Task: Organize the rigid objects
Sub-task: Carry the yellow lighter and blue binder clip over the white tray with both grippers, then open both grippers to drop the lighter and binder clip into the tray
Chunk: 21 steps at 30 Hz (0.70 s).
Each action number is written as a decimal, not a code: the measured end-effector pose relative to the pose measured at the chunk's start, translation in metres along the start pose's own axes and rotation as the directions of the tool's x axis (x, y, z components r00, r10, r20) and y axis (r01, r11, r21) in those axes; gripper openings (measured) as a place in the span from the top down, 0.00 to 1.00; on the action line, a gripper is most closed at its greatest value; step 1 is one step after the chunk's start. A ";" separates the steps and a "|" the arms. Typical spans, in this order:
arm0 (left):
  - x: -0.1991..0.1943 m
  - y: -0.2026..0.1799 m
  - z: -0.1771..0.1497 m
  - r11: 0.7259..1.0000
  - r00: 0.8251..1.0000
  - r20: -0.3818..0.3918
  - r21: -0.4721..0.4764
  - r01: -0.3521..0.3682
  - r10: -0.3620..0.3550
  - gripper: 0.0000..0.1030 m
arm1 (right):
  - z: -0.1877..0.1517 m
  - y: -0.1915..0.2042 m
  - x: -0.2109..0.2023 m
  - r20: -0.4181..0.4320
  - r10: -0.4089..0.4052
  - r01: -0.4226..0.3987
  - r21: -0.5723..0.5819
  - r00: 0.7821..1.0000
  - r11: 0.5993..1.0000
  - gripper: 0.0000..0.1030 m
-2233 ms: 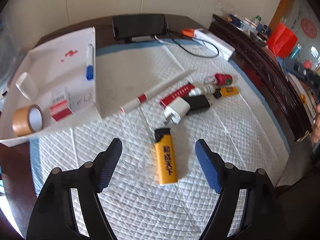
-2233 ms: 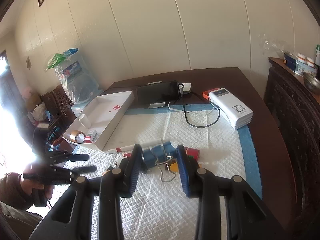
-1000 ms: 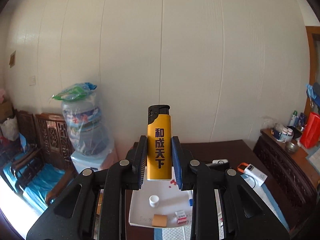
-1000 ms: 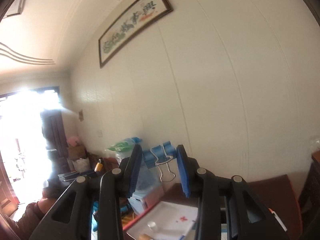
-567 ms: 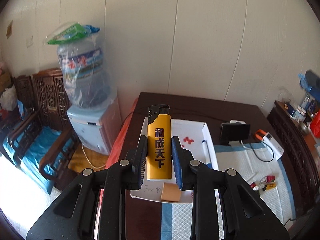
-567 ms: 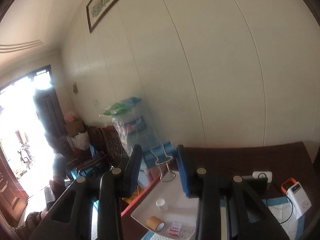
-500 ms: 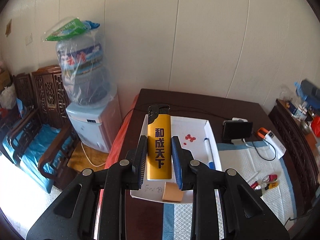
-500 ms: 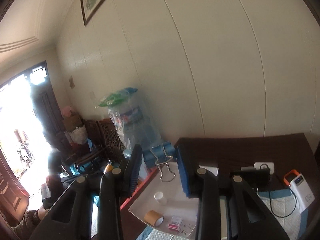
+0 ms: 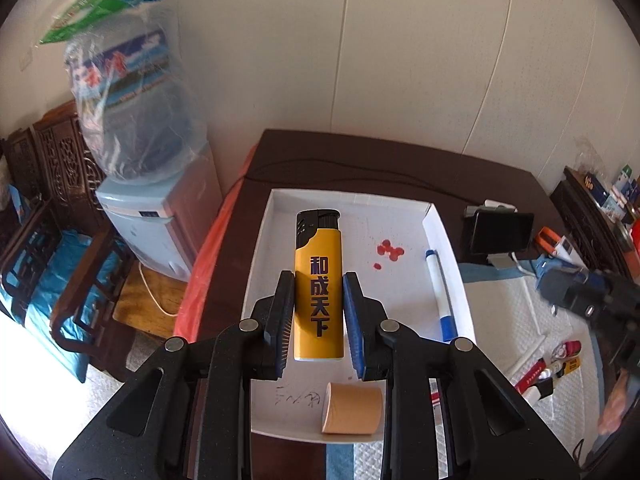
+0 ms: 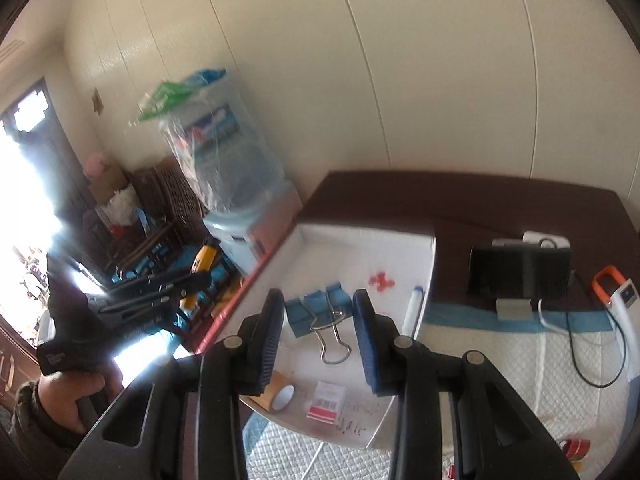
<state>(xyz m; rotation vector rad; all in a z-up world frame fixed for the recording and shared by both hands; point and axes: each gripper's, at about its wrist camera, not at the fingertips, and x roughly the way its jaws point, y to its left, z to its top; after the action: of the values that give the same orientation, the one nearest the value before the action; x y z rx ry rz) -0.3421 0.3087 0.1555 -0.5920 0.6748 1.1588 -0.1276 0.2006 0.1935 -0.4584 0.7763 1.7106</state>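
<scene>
Above the shallow white cardboard tray, my left hand-held gripper pinches the yellow plastic lighter; my right hand-held gripper pinches the blue metal binder clip.

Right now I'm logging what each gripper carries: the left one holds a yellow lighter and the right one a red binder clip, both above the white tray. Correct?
Nearly. The right gripper holds a blue binder clip, not red, as the right wrist view shows. The left gripper does hold the yellow lighter, above the white tray.
</scene>
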 end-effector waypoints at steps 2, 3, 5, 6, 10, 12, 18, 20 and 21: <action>0.017 -0.001 0.001 1.000 1.000 -0.026 0.002 0.012 -0.012 0.77 | -0.007 -0.001 0.017 -0.041 -0.008 0.008 0.006 0.999 1.000 0.66; 0.026 -0.002 0.001 1.000 0.999 -0.039 0.003 0.019 -0.019 0.77 | -0.010 -0.003 0.025 -0.063 -0.011 0.011 0.010 0.998 1.000 0.66; 0.040 -0.003 0.001 0.999 0.998 -0.062 0.001 0.033 -0.033 0.77 | -0.015 -0.005 0.038 -0.099 -0.013 0.014 0.017 0.995 1.000 0.66; 0.046 -0.003 0.000 0.999 0.997 -0.073 0.000 0.039 -0.039 0.77 | -0.017 -0.007 0.045 -0.113 -0.013 0.016 0.019 0.994 1.000 0.66; 0.069 -0.006 -0.003 0.999 0.992 -0.116 -0.007 0.049 -0.050 0.77 | -0.024 -0.012 0.066 -0.162 -0.020 0.025 0.027 0.987 0.999 0.66; 0.075 -0.006 -0.004 0.999 0.992 -0.115 -0.010 0.042 -0.043 0.76 | -0.026 -0.012 0.073 -0.179 -0.026 0.031 0.024 0.983 0.999 0.66; 0.070 0.009 -0.003 0.997 0.999 -0.026 -0.069 0.022 -0.024 0.00 | -0.031 -0.004 0.082 -0.190 -0.053 0.054 0.000 0.980 0.999 0.38; 0.068 0.018 -0.003 0.996 1.000 -0.012 -0.088 0.002 -0.003 0.00 | -0.033 -0.001 0.080 -0.176 -0.070 0.068 -0.015 0.982 0.998 0.13; 0.066 0.024 -0.003 0.995 1.000 -0.008 -0.101 -0.002 0.001 0.00 | -0.034 0.001 0.078 -0.169 -0.077 0.075 -0.020 0.983 0.997 0.06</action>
<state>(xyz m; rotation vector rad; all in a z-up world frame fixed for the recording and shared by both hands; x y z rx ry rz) -0.3484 0.3549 0.1027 -0.6817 0.6262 1.1973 -0.1531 0.2313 0.1188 -0.6421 0.8593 1.6214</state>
